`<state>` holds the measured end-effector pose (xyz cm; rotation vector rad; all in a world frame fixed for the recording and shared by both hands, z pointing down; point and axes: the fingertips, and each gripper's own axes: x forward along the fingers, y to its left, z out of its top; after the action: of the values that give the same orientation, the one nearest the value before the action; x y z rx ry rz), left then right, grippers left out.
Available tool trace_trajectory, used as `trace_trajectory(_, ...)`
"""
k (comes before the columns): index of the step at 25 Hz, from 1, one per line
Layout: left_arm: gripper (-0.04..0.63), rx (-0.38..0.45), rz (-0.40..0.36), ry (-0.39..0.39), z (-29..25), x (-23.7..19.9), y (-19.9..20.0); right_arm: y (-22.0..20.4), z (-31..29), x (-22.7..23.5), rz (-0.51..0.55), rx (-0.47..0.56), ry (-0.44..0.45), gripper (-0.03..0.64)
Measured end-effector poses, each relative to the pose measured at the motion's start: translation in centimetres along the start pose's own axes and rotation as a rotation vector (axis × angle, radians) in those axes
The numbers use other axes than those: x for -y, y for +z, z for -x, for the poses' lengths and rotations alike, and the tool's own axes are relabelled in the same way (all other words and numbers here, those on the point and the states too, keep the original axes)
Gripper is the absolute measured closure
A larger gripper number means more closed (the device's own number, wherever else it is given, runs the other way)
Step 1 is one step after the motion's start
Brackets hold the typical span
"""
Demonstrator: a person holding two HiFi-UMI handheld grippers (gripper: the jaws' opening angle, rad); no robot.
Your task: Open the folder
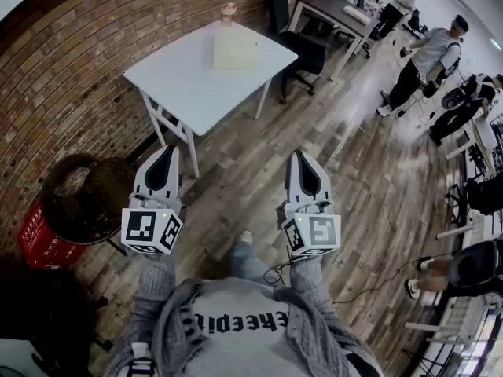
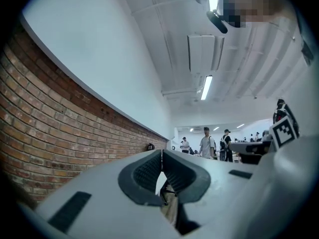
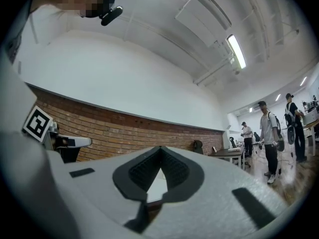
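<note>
Am holding left hand-held gripper (image 1: 170, 152) at 7 o'clock and right hand-held gripper (image 1: 298, 159) at 5 o'clock, both over wooden floor (image 1: 236, 171). Jaws of each are pressing together at tips, gripping nothing. Pale folder (image 1: 234, 51) is lying on white surface (image 1: 181, 81) at 12 o'clock, well apart from both.

Grippers: two, left gripper (image 1: 167, 154) and right gripper (image 1: 299, 159)
Folder (image 1: 234, 51): one
White worktop (image 1: 181, 85): one
Dark desk (image 1: 330, 10): one
Red crate (image 1: 39, 238): one
Other people (image 1: 428, 53): at least three
</note>
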<state>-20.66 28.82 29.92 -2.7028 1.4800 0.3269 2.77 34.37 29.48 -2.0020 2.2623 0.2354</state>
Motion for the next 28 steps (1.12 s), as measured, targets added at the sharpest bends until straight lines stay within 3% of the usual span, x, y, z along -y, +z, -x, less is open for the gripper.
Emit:
trace_trajectory(14, 0.584, 0.085, -0.012, 0.089, -16.0, -0.8, 0.0, -0.9, -14.1, 9.7, 0.015, 0.021, 0.103, 0.612)
trace_trajectory(19, 0.583, 0.073, -0.030, 0.113, -18.9, 0.0, -0.9, -2.5, -16.8, 12.8, -0.023, 0.018, 0.121, 0.612)
trace_trajectory(28, 0.584, 0.018, -0.041, 0.147, -23.6, -2.8, -3.2, -5.9, -22.3, 14.8, -0.095, -0.008, 0.127, 0.612)
